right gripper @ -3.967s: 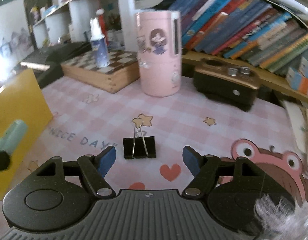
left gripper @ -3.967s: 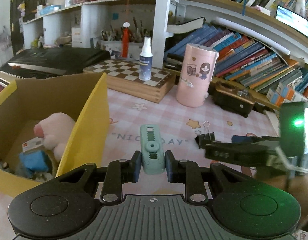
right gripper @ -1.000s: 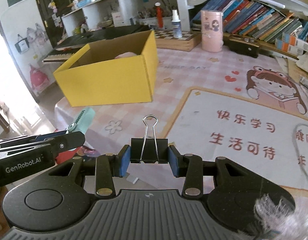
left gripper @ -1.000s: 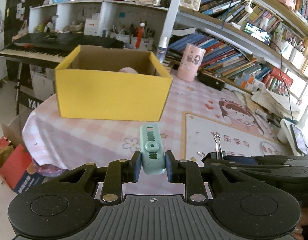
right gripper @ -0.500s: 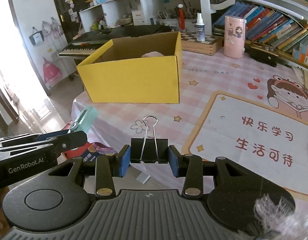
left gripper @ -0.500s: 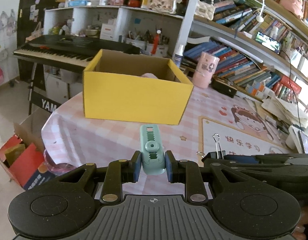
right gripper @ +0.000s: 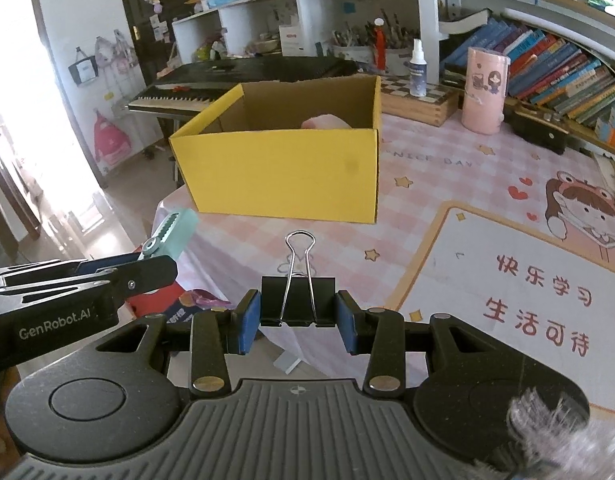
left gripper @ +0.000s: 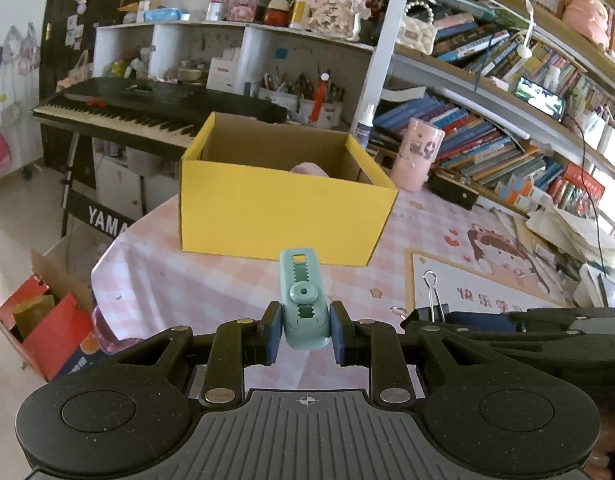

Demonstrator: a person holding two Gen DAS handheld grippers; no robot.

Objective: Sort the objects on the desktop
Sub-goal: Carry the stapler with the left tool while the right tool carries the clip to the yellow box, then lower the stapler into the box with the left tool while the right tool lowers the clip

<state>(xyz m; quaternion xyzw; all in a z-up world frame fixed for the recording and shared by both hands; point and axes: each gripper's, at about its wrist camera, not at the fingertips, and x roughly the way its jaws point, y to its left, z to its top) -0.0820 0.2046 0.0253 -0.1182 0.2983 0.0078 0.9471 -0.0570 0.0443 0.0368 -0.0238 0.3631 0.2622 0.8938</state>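
Mint-green plastic clip (left gripper: 304, 300), light and rigid, sits pinched in my left tongs (left gripper: 305, 334); my right tongs (right gripper: 298, 316) squeeze a black steel binder clip (right gripper: 298, 300) by its flat body (springy, slippery handles). Yellow cardboard box (right gripper: 283, 168) waits ahead.

The left hand-held gripper (left gripper: 305, 334) is black plastic with a ribbed grey housing, two round discs, brass-coloured pivot screws and blue finger pads (left gripper: 273, 334). The right hand-held gripper (right gripper: 297, 322) looks alike. Seen from the right wrist, the left one's side carries white "GenRobot.AI" lettering.
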